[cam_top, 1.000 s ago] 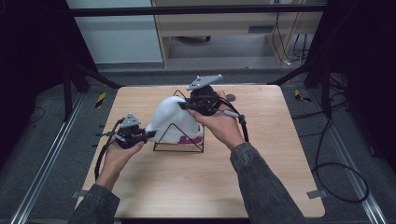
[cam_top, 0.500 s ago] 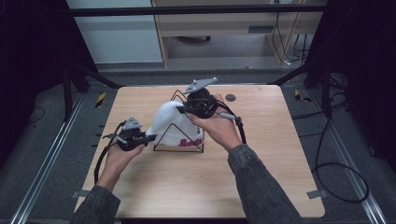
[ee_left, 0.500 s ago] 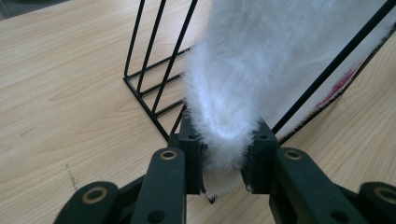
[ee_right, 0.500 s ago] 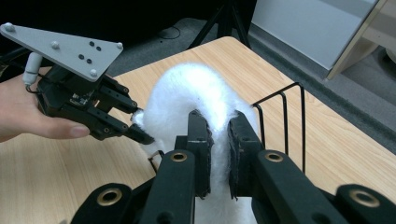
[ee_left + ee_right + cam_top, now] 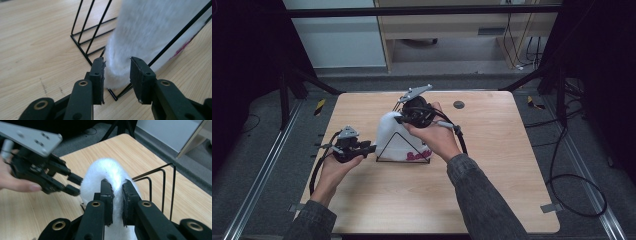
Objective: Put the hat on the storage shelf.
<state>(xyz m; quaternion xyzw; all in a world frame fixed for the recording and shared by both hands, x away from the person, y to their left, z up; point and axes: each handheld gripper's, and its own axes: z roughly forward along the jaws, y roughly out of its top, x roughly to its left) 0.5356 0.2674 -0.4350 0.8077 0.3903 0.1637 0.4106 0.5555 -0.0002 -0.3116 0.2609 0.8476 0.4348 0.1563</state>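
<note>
A white fluffy slipper-like thing (image 5: 393, 136) with pink lettering leans in a black wire rack (image 5: 403, 161) at the table's middle. My right gripper (image 5: 398, 119) is shut on its upper edge; in the right gripper view the pads (image 5: 107, 192) pinch the fluff (image 5: 106, 168). My left gripper (image 5: 373, 147) is open at the rack's left end. In the left gripper view its jaws stand on either side of the fluffy thing's (image 5: 150, 30) lower tip, by the rack's corner (image 5: 85, 56). The left gripper (image 5: 74, 185) also shows in the right gripper view, next to the rack wires (image 5: 163, 185).
A small dark round disc (image 5: 458, 105) lies on the wooden table (image 5: 502, 165) behind the right hand. Cables trail from both grippers across the tabletop. Dark floor and metal frame rails surround the table.
The right gripper has shifted slightly left with the fluffy thing in it. The left gripper has stayed nearly in place by the rack's left end.
</note>
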